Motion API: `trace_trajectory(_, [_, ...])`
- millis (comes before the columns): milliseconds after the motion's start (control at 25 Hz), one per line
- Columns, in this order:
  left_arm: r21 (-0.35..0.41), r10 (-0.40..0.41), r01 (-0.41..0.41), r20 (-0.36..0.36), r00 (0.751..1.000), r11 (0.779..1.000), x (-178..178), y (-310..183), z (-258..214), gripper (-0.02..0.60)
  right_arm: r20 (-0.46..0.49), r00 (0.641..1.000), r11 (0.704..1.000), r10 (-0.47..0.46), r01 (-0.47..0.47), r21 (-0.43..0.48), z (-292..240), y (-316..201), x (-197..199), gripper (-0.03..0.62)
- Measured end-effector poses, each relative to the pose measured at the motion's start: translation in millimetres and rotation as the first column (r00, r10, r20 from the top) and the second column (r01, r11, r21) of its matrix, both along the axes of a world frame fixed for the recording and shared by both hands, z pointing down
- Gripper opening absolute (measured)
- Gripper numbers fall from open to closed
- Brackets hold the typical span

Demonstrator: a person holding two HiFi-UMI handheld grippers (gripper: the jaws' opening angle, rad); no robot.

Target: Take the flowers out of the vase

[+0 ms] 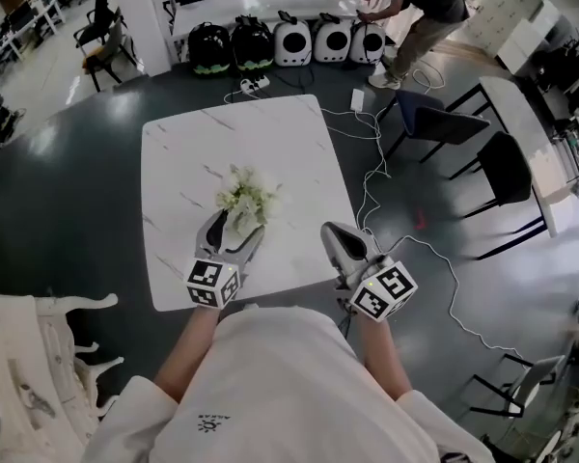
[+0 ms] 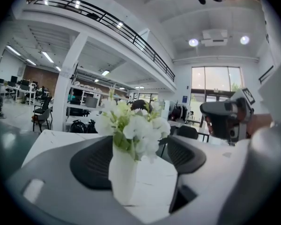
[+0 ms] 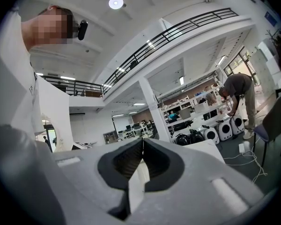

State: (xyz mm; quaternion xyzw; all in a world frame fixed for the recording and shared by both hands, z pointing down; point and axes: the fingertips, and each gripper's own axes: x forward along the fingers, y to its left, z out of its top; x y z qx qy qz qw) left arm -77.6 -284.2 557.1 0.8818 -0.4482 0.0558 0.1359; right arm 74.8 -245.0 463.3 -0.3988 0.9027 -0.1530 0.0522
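The white flowers point(image 2: 133, 123), a bunch with green leaves, stand upright in a narrow white vase point(image 2: 123, 177) on the square white marble-patterned desk point(image 1: 270, 133). In the head view the bunch sits in the near half of the desk, a little toward 7 o'clock from its middle.

My left gripper point(image 1: 241, 222) reaches in from 7 o'clock. It is released, its jaws spread wide with the vase standing between them. In the left gripper view the vase body rises between the two black pads. It is nearer the pad at 9 o'clock and covers that pad's inner edge, so I cannot tell whether they touch. A clear gap shows between the vase and the pad at 3 o'clock. The blooms spread out above the pads, at 12 o'clock from the jaws, and neither pad presses on them.

My right gripper point(image 1: 333, 231) is clenched, tips together with nothing between them. It lies at 4 o'clock from the vase, near the desk's 3 o'clock edge, apart from both vase and flowers.

Beyond the desk at 12 o'clock a row of black and white cases point(image 1: 291, 44) lines the floor. A person point(image 1: 415, 3) bends over at 1 o'clock, and black chairs point(image 1: 482, 152) stand at 3 o'clock.
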Motion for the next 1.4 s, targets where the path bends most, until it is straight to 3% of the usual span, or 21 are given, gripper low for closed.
trace_trajectory(320, [0.003, 0.004, -0.004, 0.027, 1.0, 1.0, 4, -7, 5, 0.324, 0.004, 0.999, 0.999, 0.039, -0.039, -0.001, 3, 1, 15, 0.002])
trace_trajectory(1000, [0.026, -0.006, 0.005, 0.048, 0.999, 1.0, -2, -9, 0, 0.088, 0.004, 1.0, 1.0, 0.015, -0.015, -0.004, 4, -7, 11, 0.002])
trace_trajectory(1400, [0.061, -0.027, 0.024, 0.05, 0.998, 0.998, -8, -7, -9, 0.04, 0.003, 1.0, 1.0, 0.003, -0.003, 0.004, 3, -6, 8, 0.002])
